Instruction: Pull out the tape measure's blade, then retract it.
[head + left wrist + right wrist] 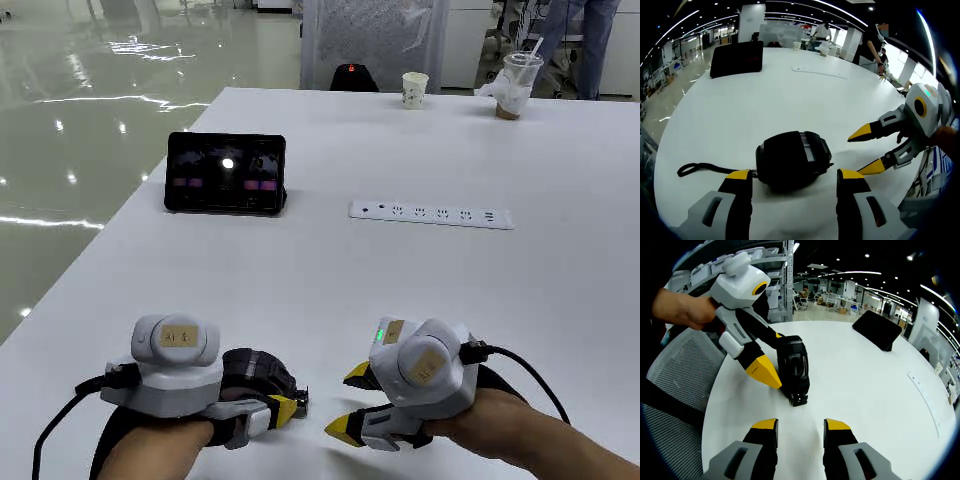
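Tape measure (792,157), black, lies on the white tabletop (420,280) at its near edge, blade wound in, its wrist strap (695,169) trailing off to one side. The left gripper (795,175) straddles it, jaws close against both sides; whether they squeeze it I cannot tell. The right gripper (800,425) sits just beside, facing the blade's hook end, jaws apart and holding nothing. Farther back stand a dark tablet (225,172) and a power strip (430,213).
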### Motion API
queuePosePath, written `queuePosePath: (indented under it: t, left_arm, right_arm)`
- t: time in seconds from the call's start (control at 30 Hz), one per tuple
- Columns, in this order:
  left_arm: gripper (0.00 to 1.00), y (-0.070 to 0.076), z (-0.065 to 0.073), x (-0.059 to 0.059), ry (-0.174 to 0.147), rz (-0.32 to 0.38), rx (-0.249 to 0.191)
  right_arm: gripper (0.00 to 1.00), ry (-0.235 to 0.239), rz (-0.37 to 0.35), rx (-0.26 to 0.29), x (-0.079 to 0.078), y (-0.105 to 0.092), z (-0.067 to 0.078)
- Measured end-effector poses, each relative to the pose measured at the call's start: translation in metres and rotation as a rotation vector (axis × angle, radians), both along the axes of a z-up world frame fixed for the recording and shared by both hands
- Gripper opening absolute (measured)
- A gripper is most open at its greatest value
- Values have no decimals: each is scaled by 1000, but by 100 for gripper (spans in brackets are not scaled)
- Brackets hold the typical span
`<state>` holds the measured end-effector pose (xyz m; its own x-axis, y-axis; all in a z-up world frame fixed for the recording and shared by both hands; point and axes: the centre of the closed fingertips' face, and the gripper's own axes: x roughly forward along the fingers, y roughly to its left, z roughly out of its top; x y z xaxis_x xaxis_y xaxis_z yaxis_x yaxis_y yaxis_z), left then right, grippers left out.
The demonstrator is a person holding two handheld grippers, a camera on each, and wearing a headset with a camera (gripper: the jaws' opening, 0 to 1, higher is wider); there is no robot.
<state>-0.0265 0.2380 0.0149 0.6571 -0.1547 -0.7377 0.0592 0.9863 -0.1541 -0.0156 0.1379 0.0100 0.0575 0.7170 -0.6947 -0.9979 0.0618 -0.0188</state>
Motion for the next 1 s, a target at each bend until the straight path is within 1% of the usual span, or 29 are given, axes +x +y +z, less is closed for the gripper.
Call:
queuePosePath:
  t: [0.13,0.2,0.33,0.7,0.77,0.83,1.0]
  left_arm:
    - [66,-1,1,-5,-12,-19,-4]
    - [67,-2,1,-7,-12,-29,1]
    - [69,-4,3,-10,-27,-51,-2]
    - [72,-10,12,-16,-84,-113,-10]
    - [73,-11,12,-17,-92,-127,-11]
    - [73,-11,12,-18,-91,-132,-9]
    - [74,-12,15,-20,-111,-151,-16]
  right_arm:
    - [36,-2,-13,-1,-1,-7,1]
    - [37,-4,-22,1,-1,-11,2]
    - [39,-6,-40,6,-1,-18,4]
    - [44,-12,-98,22,-2,-38,10]
    - [45,-11,-111,25,-2,-42,10]
    - [46,-11,-119,26,-3,-44,11]
    - [49,-12,-142,31,-4,-53,13]
